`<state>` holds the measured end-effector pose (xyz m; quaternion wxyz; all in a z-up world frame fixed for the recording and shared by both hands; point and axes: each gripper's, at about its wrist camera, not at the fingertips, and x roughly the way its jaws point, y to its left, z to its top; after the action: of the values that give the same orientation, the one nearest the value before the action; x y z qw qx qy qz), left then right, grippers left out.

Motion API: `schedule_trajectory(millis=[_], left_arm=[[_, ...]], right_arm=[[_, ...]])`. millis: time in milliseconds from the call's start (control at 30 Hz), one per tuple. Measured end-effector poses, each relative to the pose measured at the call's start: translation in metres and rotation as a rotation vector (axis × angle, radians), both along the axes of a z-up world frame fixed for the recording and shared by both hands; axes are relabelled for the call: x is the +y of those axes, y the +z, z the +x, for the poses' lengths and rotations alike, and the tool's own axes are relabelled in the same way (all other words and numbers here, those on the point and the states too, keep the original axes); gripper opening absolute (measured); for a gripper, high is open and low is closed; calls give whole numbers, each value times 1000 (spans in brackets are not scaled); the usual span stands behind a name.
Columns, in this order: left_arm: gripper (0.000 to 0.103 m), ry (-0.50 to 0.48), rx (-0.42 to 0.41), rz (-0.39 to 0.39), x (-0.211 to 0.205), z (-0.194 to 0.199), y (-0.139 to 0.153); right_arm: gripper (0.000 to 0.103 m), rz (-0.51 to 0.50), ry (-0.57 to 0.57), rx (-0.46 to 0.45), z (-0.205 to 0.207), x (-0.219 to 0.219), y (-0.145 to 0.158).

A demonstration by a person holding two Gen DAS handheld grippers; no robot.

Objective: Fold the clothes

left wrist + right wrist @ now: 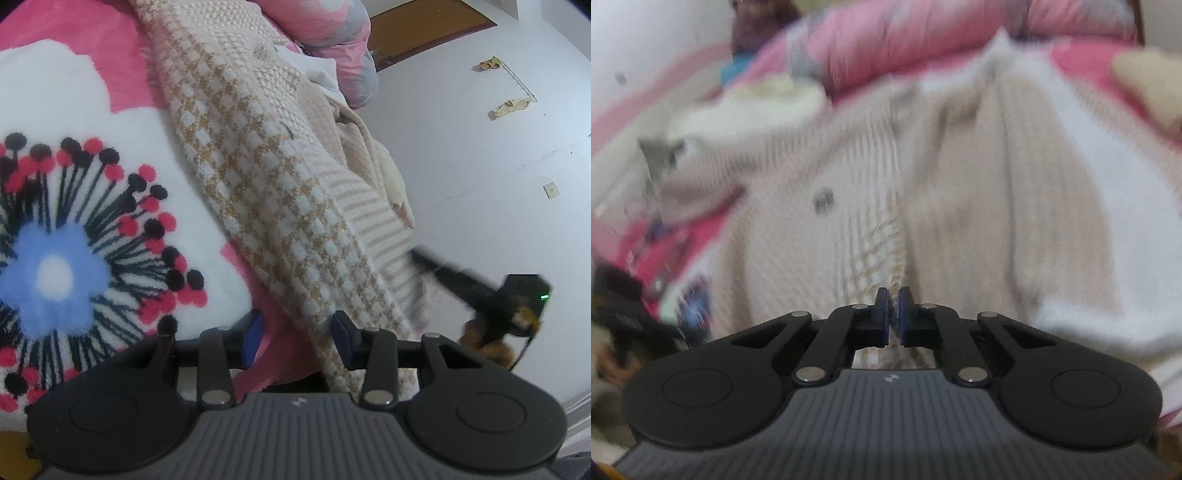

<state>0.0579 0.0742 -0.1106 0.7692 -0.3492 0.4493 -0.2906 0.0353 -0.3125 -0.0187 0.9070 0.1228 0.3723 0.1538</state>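
A cream and tan houndstooth knit sweater [258, 177] lies in a long band across the flowered pink blanket [62, 92], its ribbed hem [376, 221] hanging toward the bed's edge. My left gripper [297, 341] stands open, its blue pads on either side of the sweater's lower edge and the pink blanket, gripping nothing. My right gripper [424, 258] shows blurred at the ribbed hem in the left wrist view. In the right wrist view, my right gripper [893, 314] is shut on a fold of the cream knit [879, 206], which spreads out blurred ahead of it.
A pink and grey quilt [332, 26] is bunched at the far end of the bed. To the right lies pale floor [480, 155] with small yellow scraps [511, 107]. A brown door [424, 29] stands beyond. The blanket's large flower print [55, 273] fills the left.
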Motion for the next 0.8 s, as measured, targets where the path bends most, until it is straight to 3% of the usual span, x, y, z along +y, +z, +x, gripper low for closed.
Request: schedule_trajectory(millis=[167,300,467,567,667,733,800], left_arm=[[44,-12,0,-8,-2,4,-1],[52,-19,-1,-6,-1,0,1],[62,-49,-11,11,-7,-6,4],[60,-53,-5,15,-11,-8,3],[37,-63,33,42,-17,-6,1],[13,-73,56,60,-21,-4,0],[7,-70,59,43,-21,-4,1]], right_arm=[[3,-8,-93,-104,-12,-24,28],[3,-12,-152,-69,-7,-37,17],[3,28,-182,-159,-6,-34,34],[3,-43,-187,-94,4,-31,16],[3,-53,-208,-39,6,-31,-6],[3,-36,-219,-76,1,-31,0],[3,-37,-218,-99,0,-32,7]])
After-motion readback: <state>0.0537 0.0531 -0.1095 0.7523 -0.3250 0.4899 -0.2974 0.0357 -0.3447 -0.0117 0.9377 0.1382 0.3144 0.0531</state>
